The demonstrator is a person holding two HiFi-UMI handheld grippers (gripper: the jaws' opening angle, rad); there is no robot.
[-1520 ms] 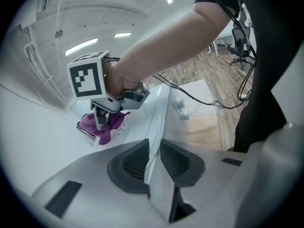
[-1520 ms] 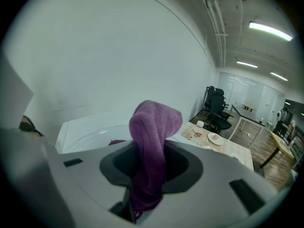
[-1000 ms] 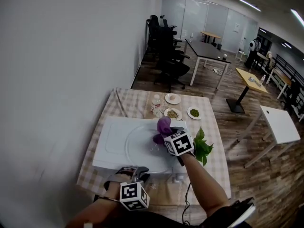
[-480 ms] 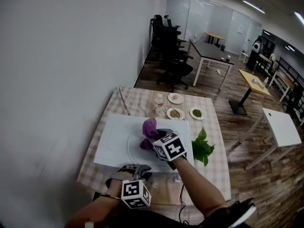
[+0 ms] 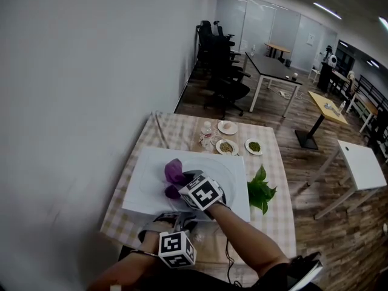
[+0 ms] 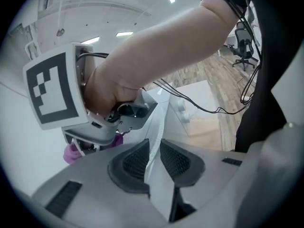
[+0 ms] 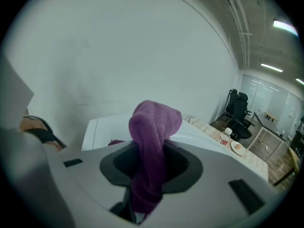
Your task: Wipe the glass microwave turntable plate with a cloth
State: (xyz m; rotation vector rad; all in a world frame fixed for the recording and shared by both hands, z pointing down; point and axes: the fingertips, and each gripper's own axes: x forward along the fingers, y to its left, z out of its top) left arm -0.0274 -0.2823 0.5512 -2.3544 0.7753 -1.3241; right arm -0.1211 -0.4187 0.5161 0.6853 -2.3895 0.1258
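Observation:
The glass turntable plate point(image 5: 213, 165) lies flat on a white box point(image 5: 144, 183) on the checked table. My right gripper point(image 5: 182, 184) is over the plate's left part, shut on a bunched purple cloth point(image 5: 174, 172) that sticks up out of the jaws point(image 7: 154, 141). My left gripper point(image 5: 176, 219) is at the plate's near edge. In the left gripper view its pads point(image 6: 134, 161) are closed on the thin rim of the plate point(image 6: 156, 127), and the right gripper's marker cube point(image 6: 51, 90) fills the space just ahead.
Three small dishes point(image 5: 227, 127) point(image 5: 225, 146) point(image 5: 254, 145) and a small bottle point(image 5: 207, 132) stand on the table's far side. Green leaves point(image 5: 261, 191) lie right of the box. A grey wall point(image 5: 73, 102) runs along the left. Office chairs and desks stand beyond.
The right gripper has carried the purple cloth leftward across the plate, from its right side to its left. The left gripper has kept its place at the near rim.

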